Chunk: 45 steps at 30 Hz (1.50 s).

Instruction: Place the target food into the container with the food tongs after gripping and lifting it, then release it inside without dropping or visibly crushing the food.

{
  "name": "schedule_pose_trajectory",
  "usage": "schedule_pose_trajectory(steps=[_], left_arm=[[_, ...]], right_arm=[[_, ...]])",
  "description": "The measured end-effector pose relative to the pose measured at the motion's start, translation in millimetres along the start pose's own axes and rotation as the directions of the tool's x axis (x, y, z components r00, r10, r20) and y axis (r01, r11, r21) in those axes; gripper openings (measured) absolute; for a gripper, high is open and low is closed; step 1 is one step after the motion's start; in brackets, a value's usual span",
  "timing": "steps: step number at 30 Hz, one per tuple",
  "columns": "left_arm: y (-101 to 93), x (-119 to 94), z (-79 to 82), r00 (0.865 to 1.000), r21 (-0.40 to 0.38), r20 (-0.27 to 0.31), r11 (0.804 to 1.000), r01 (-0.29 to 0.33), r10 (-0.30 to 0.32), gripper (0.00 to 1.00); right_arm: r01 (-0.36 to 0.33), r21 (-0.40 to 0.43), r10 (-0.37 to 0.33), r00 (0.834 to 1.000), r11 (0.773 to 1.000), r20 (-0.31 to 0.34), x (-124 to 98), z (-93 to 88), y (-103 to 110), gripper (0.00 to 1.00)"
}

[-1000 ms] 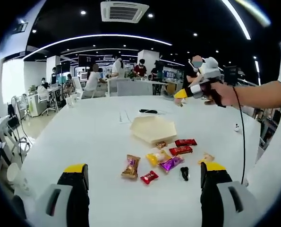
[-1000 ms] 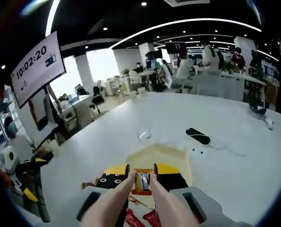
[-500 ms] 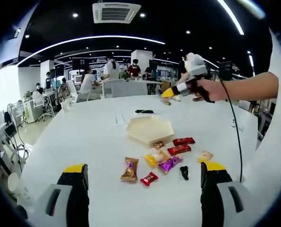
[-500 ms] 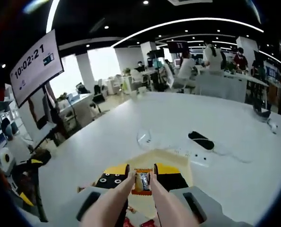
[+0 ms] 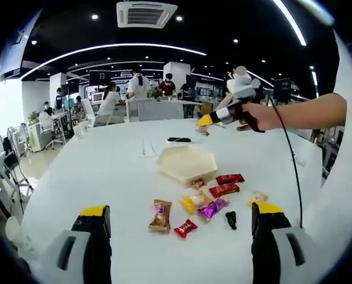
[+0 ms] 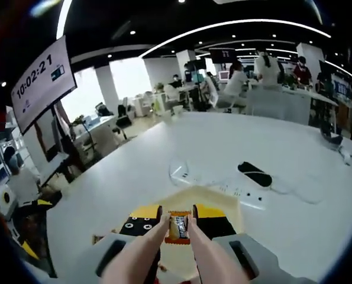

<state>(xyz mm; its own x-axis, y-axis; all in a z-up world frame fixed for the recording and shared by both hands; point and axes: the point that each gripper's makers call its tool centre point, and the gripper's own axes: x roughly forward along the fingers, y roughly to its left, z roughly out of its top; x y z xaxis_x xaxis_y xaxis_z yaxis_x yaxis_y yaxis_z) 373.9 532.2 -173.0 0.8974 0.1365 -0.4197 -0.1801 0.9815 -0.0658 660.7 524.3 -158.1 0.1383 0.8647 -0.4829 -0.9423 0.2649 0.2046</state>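
In the right gripper view, the right gripper (image 6: 178,220) is clamping a pair of pale, flesh-coloured tongs (image 6: 164,251), whose two arms are rising from the bottom and narrowing to tips that are pinching a small wrapped candy (image 6: 178,227). The candy is standing with its long axis up the view, in line with the tongs, its orange crimped edge at the top and a dark panel in the middle of the glossy wrapper. It is hanging above the near edge of the container (image 6: 223,199), a shallow cream tray with angled sides, sitting on the smooth white table (image 6: 223,148). Beyond the tray, a black elongated object (image 6: 255,174) is lying flat on the table.

In the left gripper view, the left gripper (image 5: 178,219) is holding its black, yellow-tipped jaws wide apart with nothing between them. Past them, the tray (image 5: 186,162) is showing as a hexagon, and loose sweets are lying just this side of it: a brown wrapper (image 5: 160,215), a small red one (image 5: 186,228), a yellow one (image 5: 197,200), a shiny purple one (image 5: 213,207) and two red bars (image 5: 228,184). A person's hand (image 5: 260,116), on an arm reaching in level from the right, is carrying the right gripper (image 5: 223,113) in the air above the tray's far side, its yellow tip slanting down to the left.
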Motion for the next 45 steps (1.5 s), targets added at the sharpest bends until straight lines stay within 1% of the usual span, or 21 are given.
schedule_pose_trajectory(steps=[1,3,8,11,13,16,18,26,35,38,45], left_arm=[[1.6,-1.4,2.8,1.000,-0.003,0.014,1.000,-0.006,0.006,1.00],[6.2,-3.2,1.8,1.000,0.001,-0.001,1.000,-0.028,0.028,1.00],[7.5,-7.5,-2.9,0.999,-0.005,-0.028,1.000,-0.029,0.029,1.00],[6.2,-11.9,-5.6,0.999,-0.003,-0.038,1.000,-0.029,0.029,1.00],[7.5,-16.3,-5.6,0.999,-0.005,-0.030,0.999,-0.036,0.036,1.00],[9.9,-21.2,-2.5,0.999,-0.016,-0.014,0.999,-0.047,0.047,1.00],[11.0,-24.0,-1.8,0.999,-0.013,-0.013,0.999,-0.052,0.052,1.00],[13.3,-30.6,1.8,0.998,-0.004,-0.002,0.998,-0.063,0.062,1.00],[8.8,-31.4,5.8,0.999,0.016,0.002,0.999,-0.049,0.049,1.00],[10.1,-32.2,6.4,0.999,0.016,0.005,0.999,-0.051,0.051,1.00],[13.5,-34.6,5.7,0.998,0.012,0.005,0.998,-0.061,0.061,1.00]], right_arm=[[0.001,0.001,-0.001,1.000,1.000,0.000,1.6,0.2,-0.3,0.20],[0.002,0.002,-0.002,1.000,1.000,-0.004,5.5,0.5,-1.5,0.20],[-0.002,-0.003,0.002,1.000,1.000,-0.015,13.3,4.7,-2.7,0.20],[-0.006,-0.012,0.006,1.000,1.000,-0.015,14.2,8.6,-2.7,0.20],[-0.010,-0.011,0.010,1.000,1.000,-0.017,17.5,12.4,-2.5,0.20],[-0.009,-0.037,0.007,0.999,0.999,-0.037,20.0,14.7,-3.6,0.20],[-0.006,-0.048,0.004,0.999,0.999,-0.039,19.0,19.1,-3.3,0.20],[0.002,-0.074,-0.006,0.999,0.997,-0.050,19.1,24.6,-3.1,0.20],[0.003,-0.082,-0.007,0.999,0.997,-0.053,17.8,25.4,2.5,0.20],[0.002,-0.085,-0.007,0.998,0.996,-0.055,16.9,26.1,7.0,0.20],[-0.007,-0.088,0.001,0.998,0.996,-0.065,20.1,25.3,8.3,0.20]])
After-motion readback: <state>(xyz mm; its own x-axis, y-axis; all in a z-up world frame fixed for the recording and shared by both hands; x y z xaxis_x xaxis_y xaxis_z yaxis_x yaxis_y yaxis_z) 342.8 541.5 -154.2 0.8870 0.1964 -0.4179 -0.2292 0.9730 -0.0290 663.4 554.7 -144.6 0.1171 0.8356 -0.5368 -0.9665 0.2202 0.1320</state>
